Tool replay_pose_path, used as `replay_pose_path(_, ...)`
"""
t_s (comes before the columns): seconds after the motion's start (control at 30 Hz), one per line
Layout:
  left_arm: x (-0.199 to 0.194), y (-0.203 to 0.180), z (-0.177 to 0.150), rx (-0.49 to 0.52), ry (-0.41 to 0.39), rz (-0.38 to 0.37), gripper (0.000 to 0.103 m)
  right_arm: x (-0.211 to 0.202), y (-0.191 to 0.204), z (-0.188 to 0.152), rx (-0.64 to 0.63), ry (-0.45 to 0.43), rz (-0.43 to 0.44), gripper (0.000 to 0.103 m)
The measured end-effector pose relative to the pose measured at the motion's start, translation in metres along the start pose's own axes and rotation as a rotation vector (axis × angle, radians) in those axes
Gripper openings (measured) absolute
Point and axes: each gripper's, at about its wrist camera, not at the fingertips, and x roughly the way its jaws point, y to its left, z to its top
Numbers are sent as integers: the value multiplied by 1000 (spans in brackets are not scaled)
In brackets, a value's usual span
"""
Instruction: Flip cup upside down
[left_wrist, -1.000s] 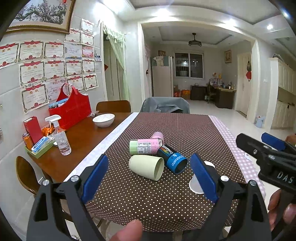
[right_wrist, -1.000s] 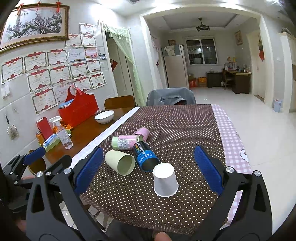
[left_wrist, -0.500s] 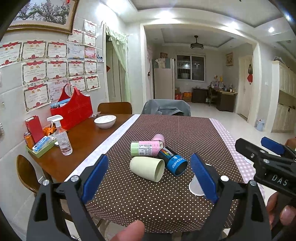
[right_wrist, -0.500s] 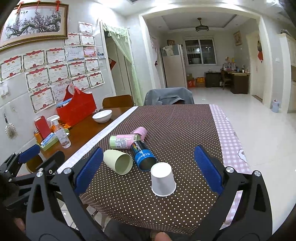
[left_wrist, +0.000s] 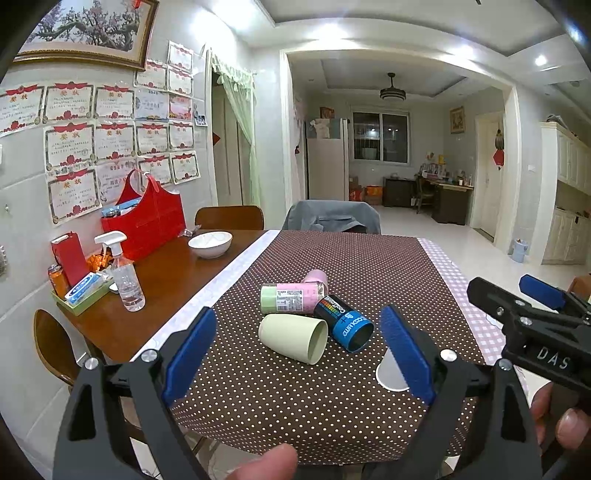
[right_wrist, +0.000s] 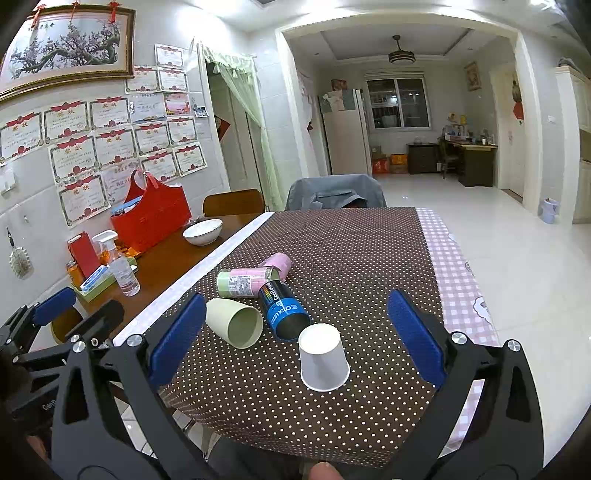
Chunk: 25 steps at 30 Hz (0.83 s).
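A white paper cup (right_wrist: 324, 357) stands upside down near the front edge of the dotted tablecloth; in the left wrist view (left_wrist: 391, 373) it is half hidden behind a finger. A pale green cup (right_wrist: 234, 322) (left_wrist: 293, 338) lies on its side, mouth toward me. A blue-and-black cup (right_wrist: 283, 309) (left_wrist: 344, 322), a pink-and-green can (right_wrist: 245, 283) (left_wrist: 291, 297) and a pink cup (right_wrist: 276, 262) (left_wrist: 316, 277) also lie on their sides. My left gripper (left_wrist: 297, 352) and right gripper (right_wrist: 295, 338) are both open, empty and held before the table edge.
The brown dotted cloth (right_wrist: 332, 251) covers a wooden table (left_wrist: 166, 266). At its left stand a white bowl (left_wrist: 209, 243), a spray bottle (left_wrist: 123, 275), a red basket (left_wrist: 147, 218) and a tray of small items (left_wrist: 79, 291). Chairs stand at the far end (left_wrist: 332, 218).
Both grippers have drawn slightly back and up from the table; the cups look a little lower and farther. Nothing on the table has moved.
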Motion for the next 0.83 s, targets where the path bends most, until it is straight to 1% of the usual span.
replay_pose_path(0.27, 1, 1, -1, -6, 7, -6, 89, 0, 0, 0, -2, 2, -1, 97)
replay_pose_path(0.43, 0, 2, -1, -14, -6, -11, 89, 0, 0, 0, -1, 3, -3, 97)
replay_pose_path(0.83, 0, 4, -2, -19, -1, 28, 89, 1, 1, -1, 1, 4, 1, 97)
